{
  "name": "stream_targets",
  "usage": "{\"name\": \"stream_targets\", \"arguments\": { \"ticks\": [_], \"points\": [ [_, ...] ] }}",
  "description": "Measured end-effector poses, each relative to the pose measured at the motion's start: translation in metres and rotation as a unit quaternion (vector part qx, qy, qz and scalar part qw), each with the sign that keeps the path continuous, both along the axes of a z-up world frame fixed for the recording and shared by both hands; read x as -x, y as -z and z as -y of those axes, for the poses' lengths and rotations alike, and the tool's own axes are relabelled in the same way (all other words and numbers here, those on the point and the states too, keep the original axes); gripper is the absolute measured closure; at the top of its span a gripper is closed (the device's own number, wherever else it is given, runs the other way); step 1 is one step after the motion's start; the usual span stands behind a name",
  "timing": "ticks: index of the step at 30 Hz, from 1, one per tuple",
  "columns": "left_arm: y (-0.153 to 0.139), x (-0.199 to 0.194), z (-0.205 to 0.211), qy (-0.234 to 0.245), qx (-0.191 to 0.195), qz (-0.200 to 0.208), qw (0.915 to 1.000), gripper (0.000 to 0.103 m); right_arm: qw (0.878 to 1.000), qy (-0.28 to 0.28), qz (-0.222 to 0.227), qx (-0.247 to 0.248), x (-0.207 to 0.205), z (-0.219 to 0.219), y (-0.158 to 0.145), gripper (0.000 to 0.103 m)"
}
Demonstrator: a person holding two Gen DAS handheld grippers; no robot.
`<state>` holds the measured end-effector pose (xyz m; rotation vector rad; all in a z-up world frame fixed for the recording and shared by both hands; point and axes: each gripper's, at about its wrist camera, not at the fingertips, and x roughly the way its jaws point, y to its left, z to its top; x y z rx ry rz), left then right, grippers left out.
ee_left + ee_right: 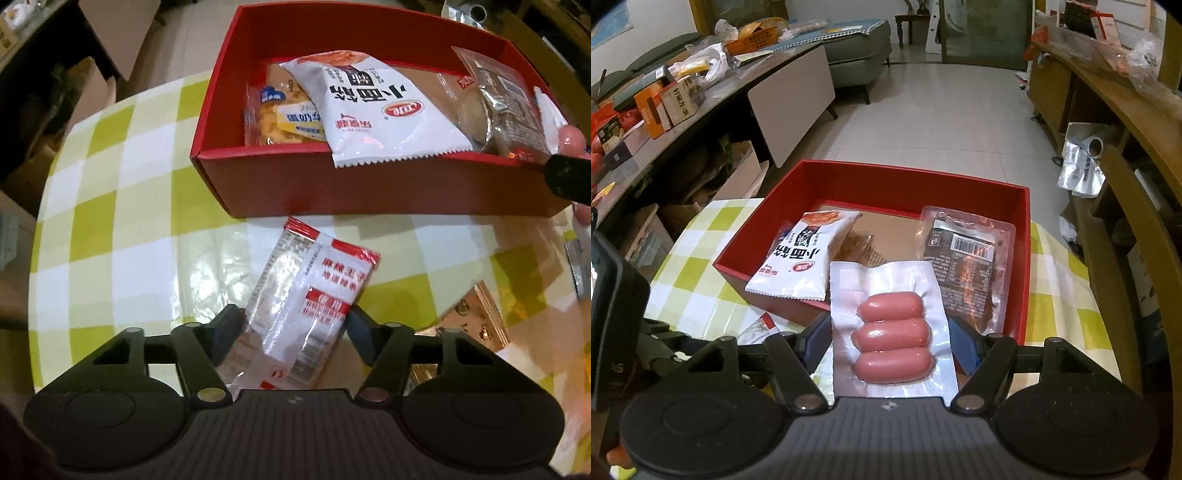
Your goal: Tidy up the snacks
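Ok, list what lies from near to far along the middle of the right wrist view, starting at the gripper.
Right gripper → clear vacuum pack of three pink sausages → near wall of the red cardboard box → bare brown box floor → far red wall → pale tiled floor.

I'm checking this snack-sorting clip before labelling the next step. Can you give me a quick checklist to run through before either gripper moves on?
1. Right gripper grips the sausage pack: ok, the pads sit on both its edges.
2. Sausage pack is over the red box: ok, its far end is past the near wall.
3. Left gripper holds the red-and-white packet: cannot tell; the packet lies between the fingers, but pad contact is unclear.
4. Room in the box: ok, bare floor shows at the back.
5. White bag fully inside: not ok, its end hangs over the near wall.
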<state>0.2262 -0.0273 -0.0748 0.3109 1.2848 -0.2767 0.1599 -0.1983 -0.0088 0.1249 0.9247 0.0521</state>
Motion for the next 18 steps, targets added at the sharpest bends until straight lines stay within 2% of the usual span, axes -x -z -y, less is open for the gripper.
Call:
{"name": "stream_targets", "arguments": {
  "ticks": [3, 6, 9, 11, 13, 14, 16, 17, 18],
  "points": [
    [-0.005, 0.008, 0.000, -0.001, 0.002, -0.004, 1.0000, 0.045, 1.000, 0.001, -0.001, 0.002, 0.000, 0.000, 0.000, 0.026],
    [-0.016, 0.014, -0.002, -0.008, 0.019, -0.003, 0.9998, 0.064, 1.000, -0.001, 0.001, 0.003, 0.001, -0.001, 0.000, 0.026],
    [-0.026, 0.018, -0.004, -0.010, 0.038, -0.006, 0.9992, 0.063, 1.000, -0.004, 0.001, 0.002, 0.003, -0.003, -0.001, 0.026],
    [-0.023, 0.019, -0.003, -0.012, 0.011, 0.011, 0.9998, 0.057, 1.000, -0.005, 0.000, 0.004, 0.004, -0.003, -0.001, 0.026],
    [-0.016, 0.017, 0.001, -0.013, -0.019, 0.022, 0.9995, 0.037, 1.000, -0.003, 0.000, 0.005, 0.005, -0.001, -0.001, 0.026],
    [-0.011, 0.014, 0.002, -0.008, -0.022, 0.017, 0.9996, 0.031, 1.000, -0.003, -0.002, 0.005, 0.005, -0.001, -0.001, 0.026],
    [0.000, 0.008, 0.005, -0.007, -0.038, 0.010, 0.9992, 0.007, 1.000, -0.004, -0.005, 0.006, 0.006, 0.000, 0.001, 0.026],
    [0.005, 0.007, 0.007, -0.010, -0.058, 0.018, 0.9981, 0.001, 1.000, -0.005, -0.007, 0.007, 0.006, 0.001, 0.002, 0.026],
    [0.006, 0.006, 0.006, -0.009, -0.065, 0.029, 0.9974, 0.000, 1.000, -0.005, -0.008, 0.008, 0.006, 0.001, 0.003, 0.026]
  ]
}}
